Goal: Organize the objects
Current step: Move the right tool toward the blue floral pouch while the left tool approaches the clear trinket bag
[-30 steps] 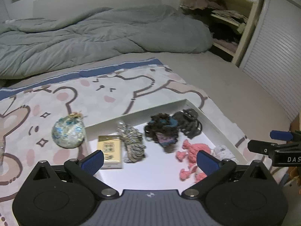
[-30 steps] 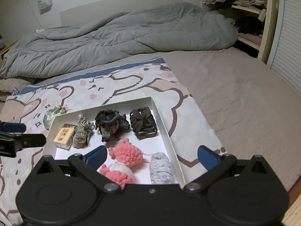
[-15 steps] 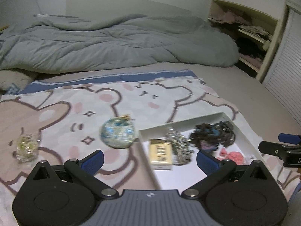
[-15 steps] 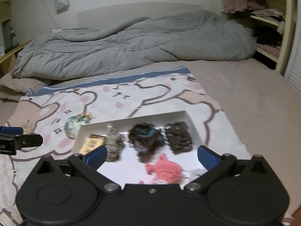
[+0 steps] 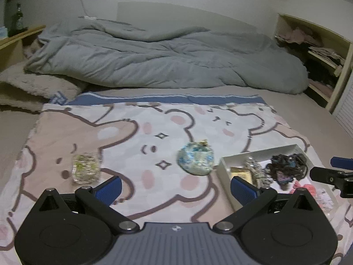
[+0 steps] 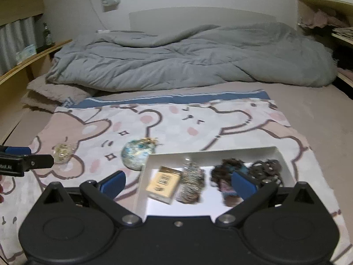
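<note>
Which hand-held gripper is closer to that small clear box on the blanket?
Left: the clear box lies just beyond its left finger. Right hangs over the tray.

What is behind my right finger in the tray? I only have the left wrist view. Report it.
Observer: A tan box lies flat by the tray's left wall, label up.
Operator: Tell me what is next to it.
Observer: A striped scrunchie lies just to its right; blur hides whether they touch.
Operator: Check the right hand-held gripper.
Observer: The right hand-held gripper is open and empty, over the tray's near part.
</note>
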The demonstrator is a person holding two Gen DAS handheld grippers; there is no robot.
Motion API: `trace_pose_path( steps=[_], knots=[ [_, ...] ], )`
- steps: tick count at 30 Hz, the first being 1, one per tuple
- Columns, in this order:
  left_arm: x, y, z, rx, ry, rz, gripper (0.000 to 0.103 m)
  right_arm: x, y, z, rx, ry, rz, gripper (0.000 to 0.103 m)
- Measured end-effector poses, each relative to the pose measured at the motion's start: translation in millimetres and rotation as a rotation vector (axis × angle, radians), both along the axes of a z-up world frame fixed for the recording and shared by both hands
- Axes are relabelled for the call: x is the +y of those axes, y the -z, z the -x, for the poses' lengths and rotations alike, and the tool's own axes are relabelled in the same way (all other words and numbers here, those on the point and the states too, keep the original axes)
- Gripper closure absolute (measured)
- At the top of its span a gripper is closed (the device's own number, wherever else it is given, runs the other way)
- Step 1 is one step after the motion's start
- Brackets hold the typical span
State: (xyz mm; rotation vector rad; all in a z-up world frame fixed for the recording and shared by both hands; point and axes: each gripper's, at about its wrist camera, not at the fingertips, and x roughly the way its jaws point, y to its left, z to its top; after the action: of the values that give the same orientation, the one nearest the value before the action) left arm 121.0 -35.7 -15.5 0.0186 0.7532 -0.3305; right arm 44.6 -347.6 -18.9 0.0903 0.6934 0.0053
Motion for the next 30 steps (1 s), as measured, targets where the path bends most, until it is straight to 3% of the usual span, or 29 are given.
trace_pose_path(
  steps=[24,30],
  knots=[
    [68.9,-13.5,4.8,-0.148,-0.121,-0.058,0.000,79.3,-2.8,-31.0,-0.082,-0.138,-0.024,0.000],
    [88.1,-9.8,-14.0,-0.115,-0.159,-0.028,0.000,86.9,-1.4,-56.4,-0.074,-0.134,-0.017,0.000]
  ],
)
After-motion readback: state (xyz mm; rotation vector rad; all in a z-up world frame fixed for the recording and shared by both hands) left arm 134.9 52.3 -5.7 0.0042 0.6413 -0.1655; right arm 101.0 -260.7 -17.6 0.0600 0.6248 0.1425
